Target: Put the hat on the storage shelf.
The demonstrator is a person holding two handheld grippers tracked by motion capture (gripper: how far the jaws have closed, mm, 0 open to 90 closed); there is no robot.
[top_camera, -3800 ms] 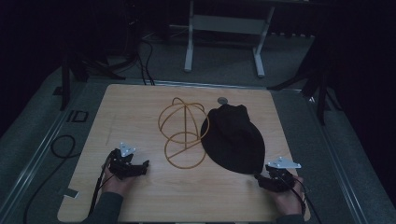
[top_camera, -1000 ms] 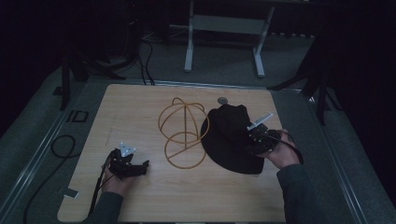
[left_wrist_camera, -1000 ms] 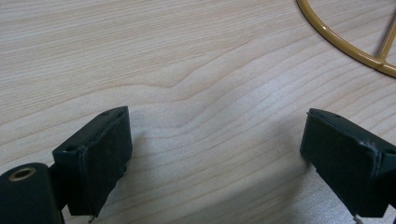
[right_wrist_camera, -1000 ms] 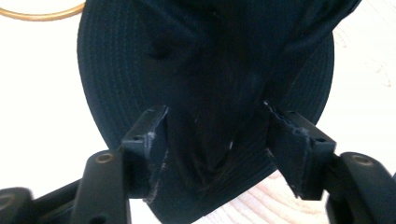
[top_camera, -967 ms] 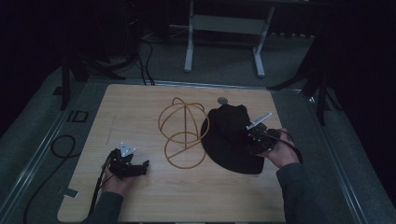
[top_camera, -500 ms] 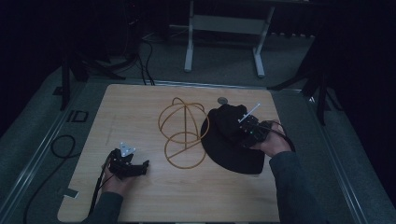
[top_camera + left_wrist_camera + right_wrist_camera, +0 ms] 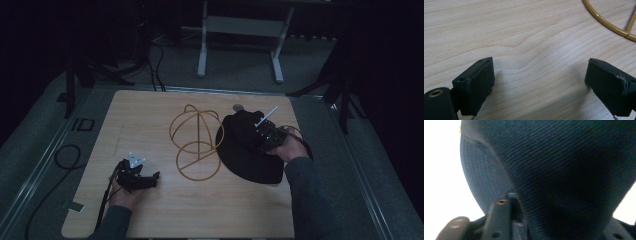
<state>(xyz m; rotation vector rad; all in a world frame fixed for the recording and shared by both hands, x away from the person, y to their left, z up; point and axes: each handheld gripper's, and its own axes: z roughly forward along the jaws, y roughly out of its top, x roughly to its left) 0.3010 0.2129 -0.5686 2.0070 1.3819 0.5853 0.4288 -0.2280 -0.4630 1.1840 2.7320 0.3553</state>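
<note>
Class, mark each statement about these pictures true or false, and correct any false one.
1. The left gripper has its jaws open over bare wood. True.
2. The black hat sits on top of the gold wire frame. False: it lies on the table beside the frame.
3. The right gripper is over the hat. True.
4. The left gripper holds the wire frame. False: it holds nothing.

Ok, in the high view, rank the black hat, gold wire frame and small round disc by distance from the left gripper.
1. Gold wire frame, table centre, to the left gripper's right.
2. Black hat, right side.
3. Small round disc, far edge.
</note>
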